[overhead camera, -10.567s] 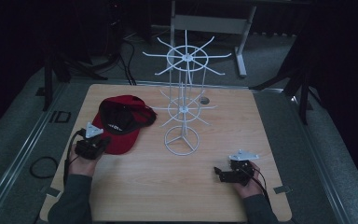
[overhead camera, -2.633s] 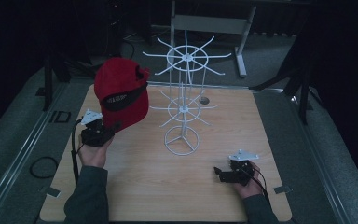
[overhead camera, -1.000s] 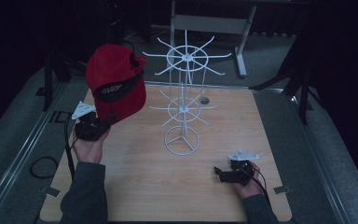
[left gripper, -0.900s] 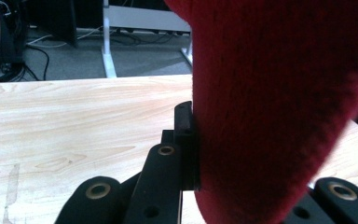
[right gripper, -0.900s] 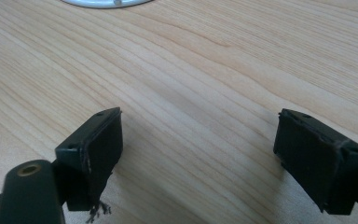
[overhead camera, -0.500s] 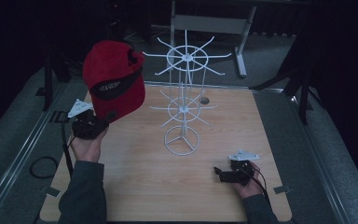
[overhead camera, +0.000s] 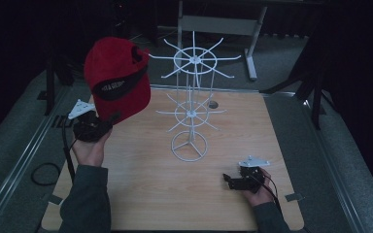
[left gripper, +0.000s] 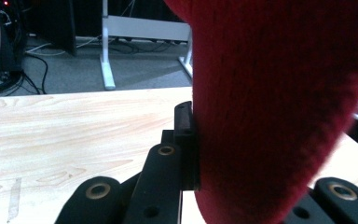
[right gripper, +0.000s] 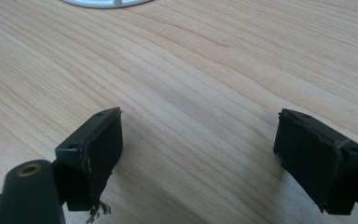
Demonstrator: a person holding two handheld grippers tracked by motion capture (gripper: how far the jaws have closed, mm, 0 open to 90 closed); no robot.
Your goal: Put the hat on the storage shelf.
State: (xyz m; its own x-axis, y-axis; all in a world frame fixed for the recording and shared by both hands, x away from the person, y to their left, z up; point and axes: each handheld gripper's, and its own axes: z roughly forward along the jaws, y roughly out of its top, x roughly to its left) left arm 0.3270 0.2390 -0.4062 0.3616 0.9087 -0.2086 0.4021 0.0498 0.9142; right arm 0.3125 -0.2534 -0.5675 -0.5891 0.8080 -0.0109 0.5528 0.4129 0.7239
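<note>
Red cap point(overhead camera: 116, 77) held aloft, upper left of high view, directly above left gripper point(overhead camera: 108, 121); jaws clamped on cap's lower edge. Cap: soft knit-like fabric, rounded crown, black band. White wire rack point(overhead camera: 190, 104) at centre, spoked tiers, ring base. Right gripper point(overhead camera: 227, 180) lower right, jaws apart, resting on pale wooden table point(overhead camera: 141, 189). Against half a second ago, cap slightly higher; right gripper unmoved.

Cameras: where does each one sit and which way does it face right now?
High view: above the person's side, looking forward and down on the table; forearms, left claw gripping the red cap, right claw.
Left gripper view: rides the left claw, cap clamped in its jaws.
Right gripper view: rides the right claw, open above the tabletop.
Shared: the white rack, its base.
</note>
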